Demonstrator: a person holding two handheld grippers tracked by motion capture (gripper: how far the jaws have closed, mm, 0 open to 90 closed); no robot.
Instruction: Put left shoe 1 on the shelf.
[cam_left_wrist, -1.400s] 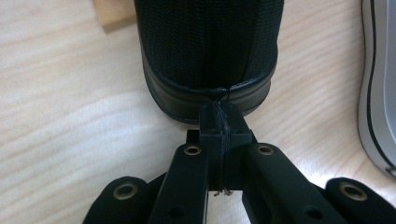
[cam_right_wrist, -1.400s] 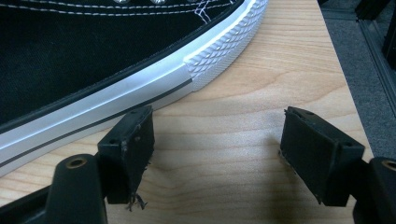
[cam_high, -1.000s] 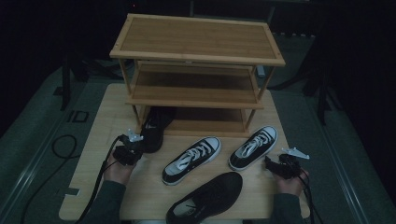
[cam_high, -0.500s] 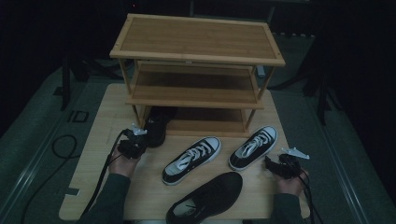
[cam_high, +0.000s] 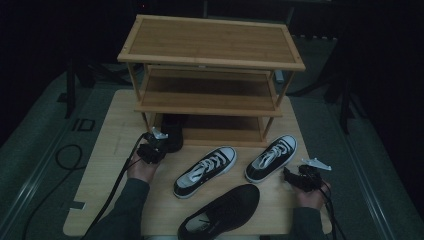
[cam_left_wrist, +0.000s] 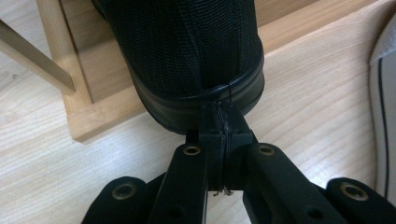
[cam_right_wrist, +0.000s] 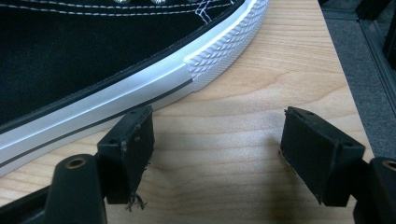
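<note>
Your left gripper (cam_left_wrist: 218, 122) presses its closed jaws against the black shoe (cam_left_wrist: 187, 56) heel; your right gripper (cam_right_wrist: 217, 154) gapes wide beside a sneaker (cam_right_wrist: 93, 60)

Left claw (cam_left_wrist: 219, 122) closed tight; right claw (cam_right_wrist: 218, 157) spread wide.

left tongs (cam_high: 152, 146): held at heel of a black shoe (cam_high: 172, 131) on the rack's (cam_high: 210, 65) bottom shelf | right tongs (cam_high: 295, 176): on the counter (cam_high: 110, 150), just right of a black-and-white sneaker (cam_high: 271, 157) | between tongs: second sneaker (cam_high: 205, 171); black shoe (cam_high: 220, 212) nearer the person
</note>
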